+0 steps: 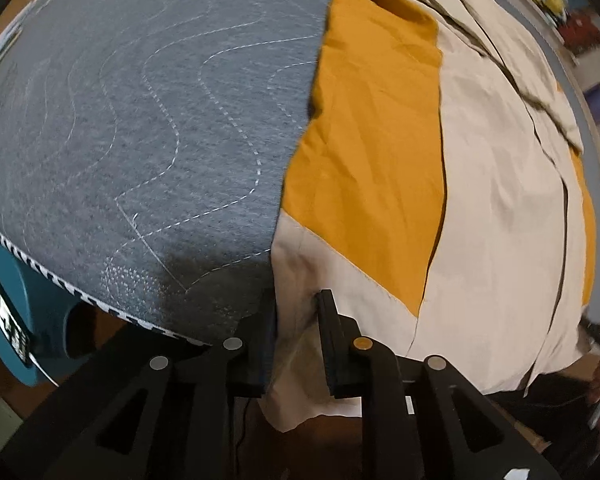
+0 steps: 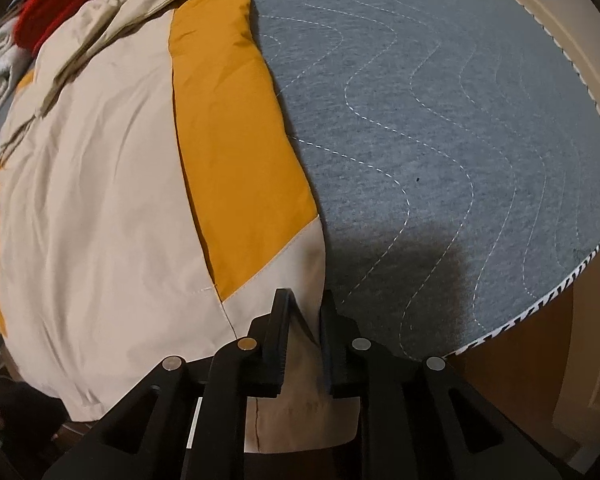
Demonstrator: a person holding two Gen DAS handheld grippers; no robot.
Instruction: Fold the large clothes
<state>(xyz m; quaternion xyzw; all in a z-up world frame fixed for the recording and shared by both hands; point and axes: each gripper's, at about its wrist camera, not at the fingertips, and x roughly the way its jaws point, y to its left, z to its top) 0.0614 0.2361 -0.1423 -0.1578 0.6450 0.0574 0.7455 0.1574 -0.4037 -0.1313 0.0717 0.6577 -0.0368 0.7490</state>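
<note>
A large jacket [image 1: 480, 208], beige with mustard-yellow panels, lies spread flat on a grey quilted blanket [image 1: 148, 128] that covers the surface. The blanket has wavy white stitching and a black-and-white striped border. In the left wrist view the jacket fills the right half of the picture and the bare blanket the left half; in the right wrist view it is the other way round, the jacket [image 2: 100, 200] on the left and the blanket [image 2: 440, 140] on the right.

The bottom hem of the jacket hangs a little over the near edge of the surface. Both grippers point down at this hem, one at each corner. The left gripper [image 1: 296, 336] is clenched on the beige corner at the side edge of the jacket, and the fabric bunches between its black fingers [image 1: 332, 344]. The right gripper [image 2: 304, 340] is clenched on the opposite beige corner, with a fold of cloth pinched between its fingers [image 2: 278, 340].

At the far end of the jacket, something red [image 2: 40, 16] lies beside the collar. A teal object [image 1: 24, 320] with a small screen stands below the blanket's edge in the left wrist view.
</note>
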